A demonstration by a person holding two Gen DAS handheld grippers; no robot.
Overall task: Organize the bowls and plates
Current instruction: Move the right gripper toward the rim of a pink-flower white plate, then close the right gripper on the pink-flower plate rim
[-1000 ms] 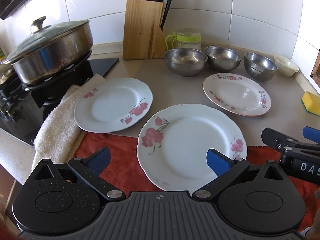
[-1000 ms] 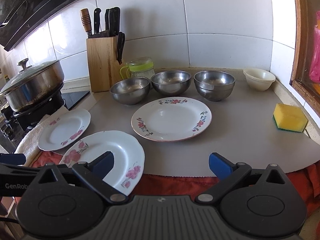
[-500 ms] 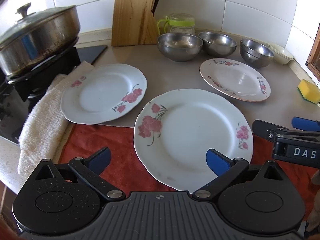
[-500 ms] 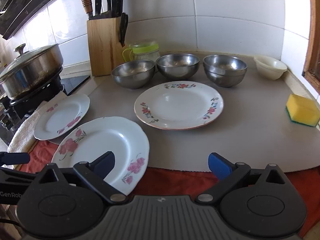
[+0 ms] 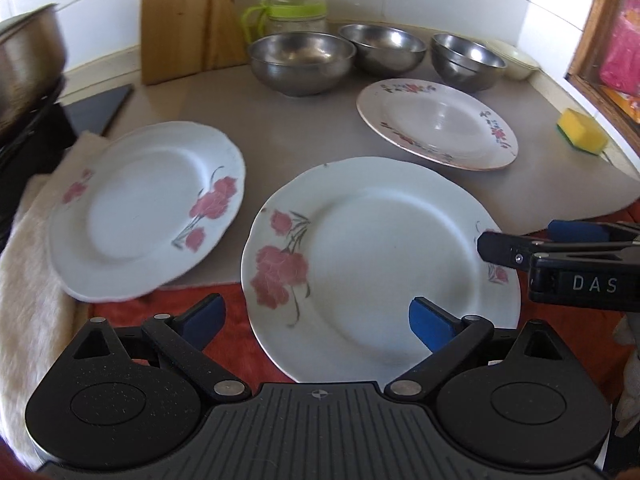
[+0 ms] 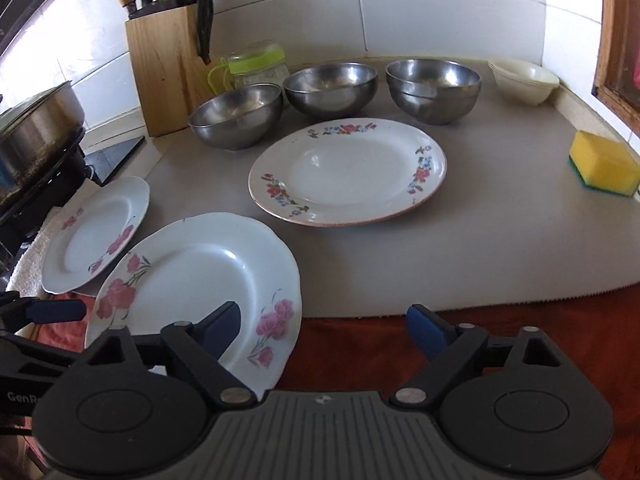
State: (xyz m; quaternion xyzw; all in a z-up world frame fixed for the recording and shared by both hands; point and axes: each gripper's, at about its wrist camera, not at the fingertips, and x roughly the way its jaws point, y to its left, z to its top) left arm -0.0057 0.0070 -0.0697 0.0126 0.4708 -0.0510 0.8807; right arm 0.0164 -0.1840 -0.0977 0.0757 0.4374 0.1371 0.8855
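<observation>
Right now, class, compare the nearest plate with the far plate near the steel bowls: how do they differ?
The near plate has large pink flowers and a wavy rim; the far plate has a ring of small multicoloured flowers and a smooth round, pinkish rim. The near plate overhangs the red cloth; the far plate lies wholly on the grey mat. Both are white, empty, upright.

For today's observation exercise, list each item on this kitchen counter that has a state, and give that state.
Left gripper: open, holding nothing.
Right gripper: open, holding nothing.
Near pink-flower plate: flat, empty, partly on the red cloth.
Small pink-flower plate: empty, one edge on the white towel.
Multicoloured-flower plate: flat, empty.
Steel bowls: upright.
Sponge: lying apart.
</observation>
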